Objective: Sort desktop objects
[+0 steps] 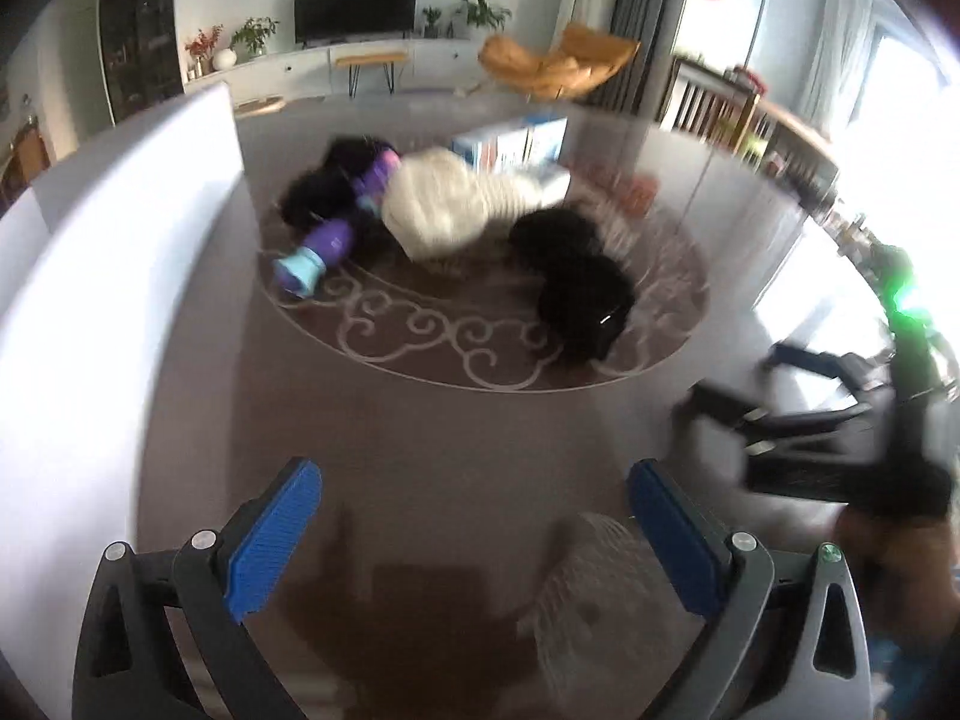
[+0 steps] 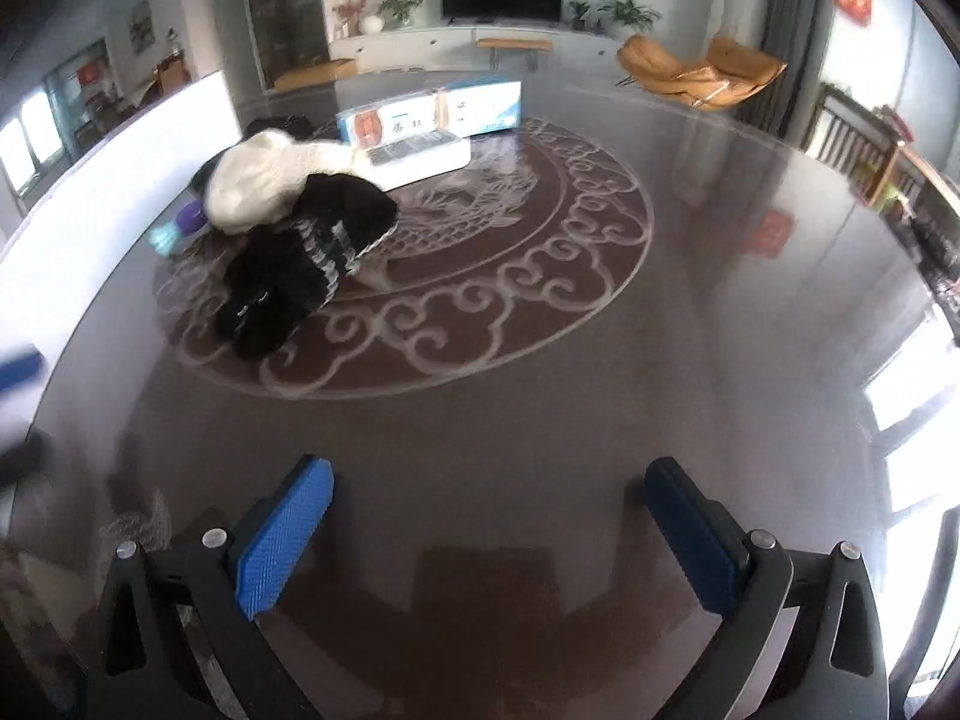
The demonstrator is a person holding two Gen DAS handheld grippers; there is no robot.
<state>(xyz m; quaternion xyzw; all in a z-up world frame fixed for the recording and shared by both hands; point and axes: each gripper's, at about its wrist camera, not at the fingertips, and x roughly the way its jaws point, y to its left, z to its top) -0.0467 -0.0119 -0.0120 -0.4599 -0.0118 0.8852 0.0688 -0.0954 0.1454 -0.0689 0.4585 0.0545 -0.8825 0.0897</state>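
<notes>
Hovering over the table [image 2: 540,396], both spread wide and pinching nothing: left gripper [image 1: 474,528], right gripper [image 2: 489,534]. Lying piled on the far side: white cloth [image 1: 444,204], black clothes [image 2: 306,264], purple bottle [image 1: 330,246], boxes [image 2: 432,120].

My left gripper [image 1: 474,534] hangs wide open over the glossy table [image 1: 420,420]. Ahead, I see a cream knit [image 1: 444,204], black knitwear [image 1: 576,294] and a purple bottle [image 1: 330,246], blurred.
</notes>
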